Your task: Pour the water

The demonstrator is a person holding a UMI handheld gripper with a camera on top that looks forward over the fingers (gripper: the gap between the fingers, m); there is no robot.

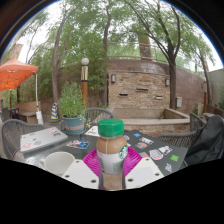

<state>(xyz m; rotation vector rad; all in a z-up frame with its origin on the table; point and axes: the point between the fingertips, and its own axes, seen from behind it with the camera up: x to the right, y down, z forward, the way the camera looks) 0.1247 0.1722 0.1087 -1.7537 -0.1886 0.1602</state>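
Observation:
A bottle (111,146) with a green cap, a pale label and brownish contents stands upright between my gripper's (111,162) two fingers. The magenta pads (92,162) press against both sides of the bottle, so the gripper is shut on it. The bottle's base is hidden between the white finger bodies. It is held over a glass-topped patio table (150,140) outdoors. No cup or other vessel to receive water is clearly visible.
A potted green plant (72,110) in a blue pot stands on the table to the left. Cards and small papers (158,152) lie scattered on the right. A metal chair (20,135) is at left, an orange umbrella (15,72) beyond, a brick wall (140,88) behind.

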